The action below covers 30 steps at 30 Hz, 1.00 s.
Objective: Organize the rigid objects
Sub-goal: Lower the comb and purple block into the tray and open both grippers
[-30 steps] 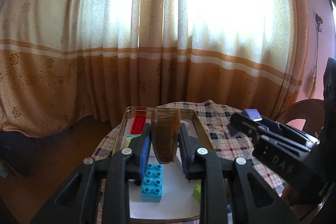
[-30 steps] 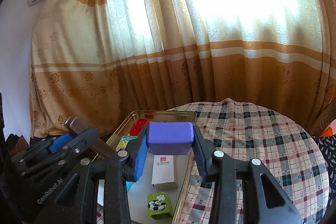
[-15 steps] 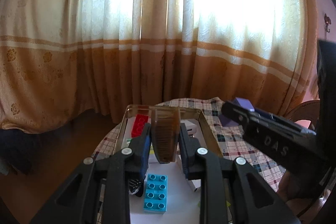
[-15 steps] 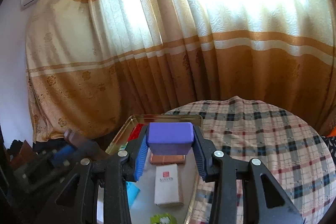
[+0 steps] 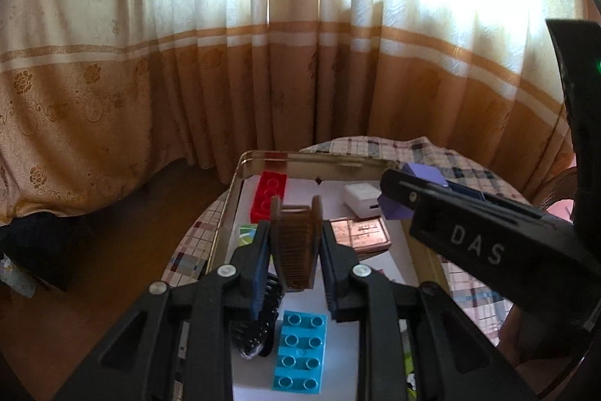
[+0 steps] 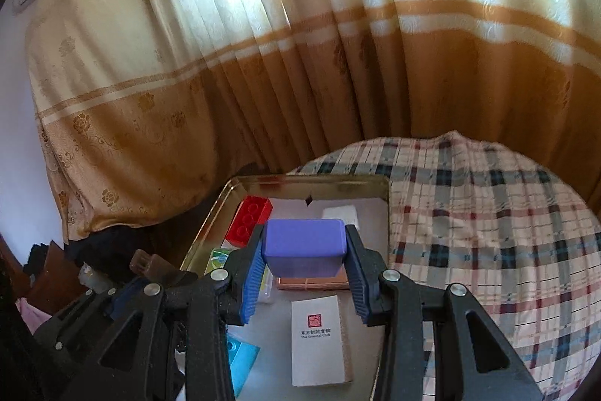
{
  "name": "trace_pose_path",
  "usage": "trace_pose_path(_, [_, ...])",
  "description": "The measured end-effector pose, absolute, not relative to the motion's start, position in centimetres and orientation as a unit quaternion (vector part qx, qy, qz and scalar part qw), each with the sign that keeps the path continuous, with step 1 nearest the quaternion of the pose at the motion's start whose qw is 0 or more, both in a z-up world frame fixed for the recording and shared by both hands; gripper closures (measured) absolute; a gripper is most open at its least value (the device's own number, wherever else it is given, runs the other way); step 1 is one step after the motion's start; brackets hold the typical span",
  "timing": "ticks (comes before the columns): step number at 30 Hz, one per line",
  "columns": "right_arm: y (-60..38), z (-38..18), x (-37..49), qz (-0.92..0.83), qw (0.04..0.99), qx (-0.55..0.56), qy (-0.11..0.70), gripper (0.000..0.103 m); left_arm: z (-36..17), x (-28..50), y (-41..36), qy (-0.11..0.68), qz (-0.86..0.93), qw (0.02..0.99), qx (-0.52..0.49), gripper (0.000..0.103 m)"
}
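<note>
My left gripper [image 5: 295, 252] is shut on a brown comb [image 5: 296, 245], held edge-up over a gold-rimmed metal tray [image 5: 229, 209]. My right gripper [image 6: 304, 250] is shut on a purple block [image 6: 304, 242] and hangs over the same tray [image 6: 383, 183]. In the tray lie a red brick [image 5: 268, 196], a blue brick [image 5: 300, 350], a copper-coloured box [image 5: 362, 232], a white block [image 5: 360, 200], a black brush [image 5: 259, 326] and a white card box [image 6: 319, 339]. The right gripper shows in the left wrist view as a black arm [image 5: 480, 243] at the right.
The tray stands on a round table with a checked cloth [image 6: 488, 213]. A tall beige and orange curtain [image 5: 263, 62] hangs close behind the table. Brown floor [image 5: 124, 243] lies to the left. A green-printed item [image 5: 246, 233] sits by the tray's left wall.
Both grippers have come forward and tilted down over the tray, so more of its contents show. The right gripper has drawn closer to the left one. Both grips are unchanged.
</note>
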State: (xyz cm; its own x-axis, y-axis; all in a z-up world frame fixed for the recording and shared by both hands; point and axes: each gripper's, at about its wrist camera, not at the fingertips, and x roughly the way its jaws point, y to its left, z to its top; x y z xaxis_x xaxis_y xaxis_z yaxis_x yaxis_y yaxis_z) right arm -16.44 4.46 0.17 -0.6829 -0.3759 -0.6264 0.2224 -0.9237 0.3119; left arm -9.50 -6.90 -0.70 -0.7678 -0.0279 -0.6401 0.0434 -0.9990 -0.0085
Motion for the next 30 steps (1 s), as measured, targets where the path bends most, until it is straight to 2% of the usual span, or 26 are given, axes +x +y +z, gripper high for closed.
trace_pose_path(9, [3.4,-2.0,-19.3,-0.886,0.155,0.423,-0.108,0.060,-2.9,-11.4,-6.9,0.011,-0.921,0.028,0.389,0.079])
trace_pose_path(19, [3.0,-3.6,-21.0,-0.868,0.155,0.454,-0.126,0.059,-2.7,-13.0,-6.7,0.008,-0.916,0.038,0.399,0.079])
trace_pose_path(20, [3.1,-3.7,-21.2,-0.866,0.155,0.458,-0.130,0.052,-2.8,-13.2,-6.8,0.011,-0.914,0.039,0.403,0.076])
trace_pose_path(21, [3.2,-3.7,-21.3,-0.863,0.160,0.460,-0.135,0.037,-2.9,-13.4,-6.9,0.014,-0.912,0.039,0.407,0.070])
trace_pose_path(22, [3.2,-3.7,-21.4,-0.861,0.167,0.459,-0.140,0.028,-3.1,-13.7,-7.1,0.018,-0.908,0.040,0.417,0.045])
trace_pose_path(23, [3.2,-3.6,-21.4,-0.861,0.174,0.457,-0.143,0.020,-3.2,-13.9,-7.3,0.020,-0.905,0.044,0.422,0.015])
trace_pose_path(24, [3.2,-3.4,-21.3,-0.862,0.180,0.451,-0.145,0.020,-3.1,-13.8,-7.5,0.021,-0.907,0.046,0.419,0.006])
trace_pose_path(25, [3.2,-3.2,-21.2,-0.863,0.180,0.450,-0.143,0.020,-2.9,-13.6,-7.6,0.022,-0.911,0.047,0.408,0.001])
trace_pose_path(30, [3.9,-1.8,-20.4,-0.874,0.181,0.427,-0.147,0.019,-1.7,-12.8,-7.1,0.015,-0.923,0.036,0.384,0.000])
